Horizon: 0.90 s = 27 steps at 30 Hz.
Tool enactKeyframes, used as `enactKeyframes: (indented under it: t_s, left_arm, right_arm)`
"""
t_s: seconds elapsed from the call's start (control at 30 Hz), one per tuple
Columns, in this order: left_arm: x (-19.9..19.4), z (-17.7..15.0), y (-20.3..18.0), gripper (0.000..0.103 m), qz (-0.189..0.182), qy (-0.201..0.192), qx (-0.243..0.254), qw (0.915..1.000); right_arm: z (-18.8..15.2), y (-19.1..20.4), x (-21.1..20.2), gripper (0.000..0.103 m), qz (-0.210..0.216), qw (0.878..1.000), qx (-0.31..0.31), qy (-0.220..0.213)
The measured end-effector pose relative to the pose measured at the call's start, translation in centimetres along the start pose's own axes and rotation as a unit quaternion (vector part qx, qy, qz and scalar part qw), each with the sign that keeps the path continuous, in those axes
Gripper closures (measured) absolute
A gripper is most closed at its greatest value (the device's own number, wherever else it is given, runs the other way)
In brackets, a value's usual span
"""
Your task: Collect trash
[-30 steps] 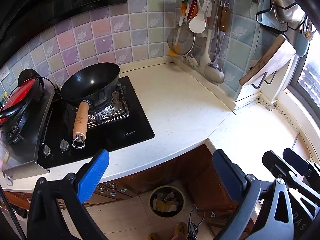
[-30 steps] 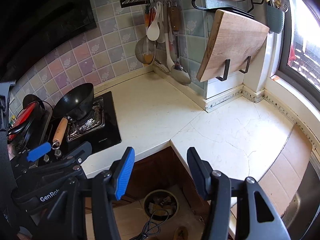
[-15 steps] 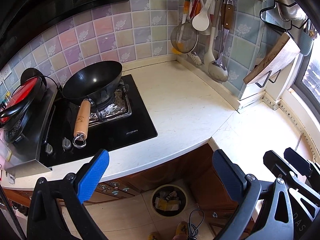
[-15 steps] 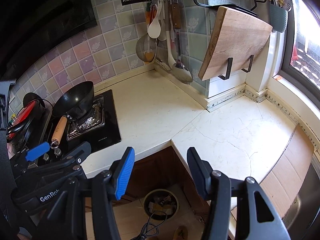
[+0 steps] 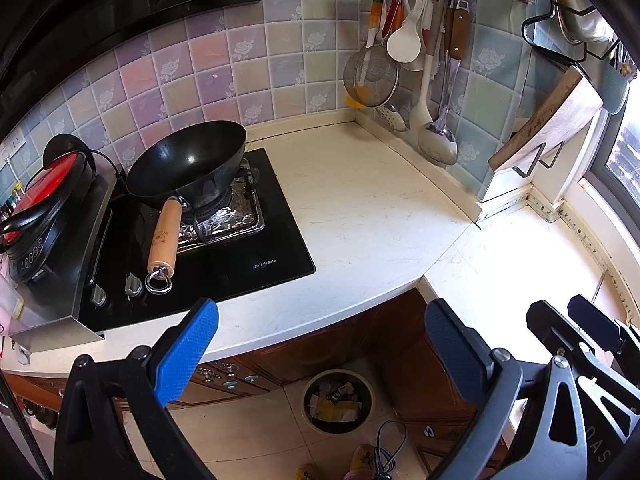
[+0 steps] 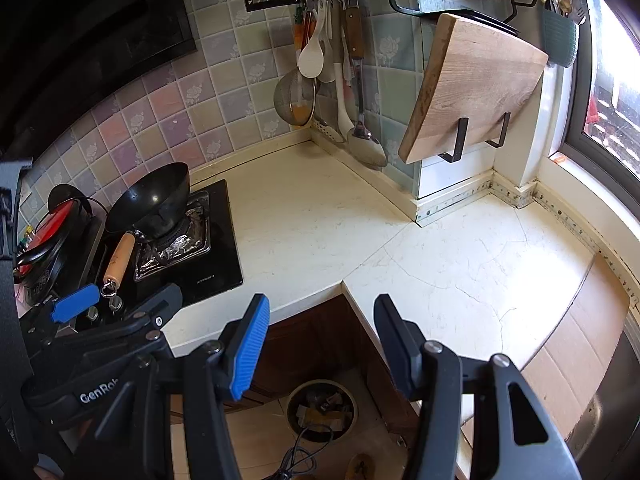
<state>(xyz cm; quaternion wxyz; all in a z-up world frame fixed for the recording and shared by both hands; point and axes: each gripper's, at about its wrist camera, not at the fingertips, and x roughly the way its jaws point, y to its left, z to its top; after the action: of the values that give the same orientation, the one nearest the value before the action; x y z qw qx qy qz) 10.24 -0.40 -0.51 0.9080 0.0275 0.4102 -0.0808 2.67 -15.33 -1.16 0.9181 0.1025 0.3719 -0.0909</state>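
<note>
Trash bin [image 5: 338, 400] sits on the floor below the counter [image 5: 360, 208] corner, scraps already inside. Left gripper [image 5: 320, 344] and right gripper [image 6: 320, 340] both hang over the counter edge, jaws apart, holding nothing. Wok [image 5: 188, 164] is on the stove.
</note>
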Motion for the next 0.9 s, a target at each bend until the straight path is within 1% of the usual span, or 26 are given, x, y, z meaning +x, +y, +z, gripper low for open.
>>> enactKeyframes:
  t_s: [0.9]
  left_arm:
    - [-0.34, -0.29, 0.22, 0.001, 0.005, -0.001, -0.004, 1.0000]
  right_arm:
    - [0.08, -0.18, -0.19, 0.048, 0.004, 1.000, -0.001, -0.001]
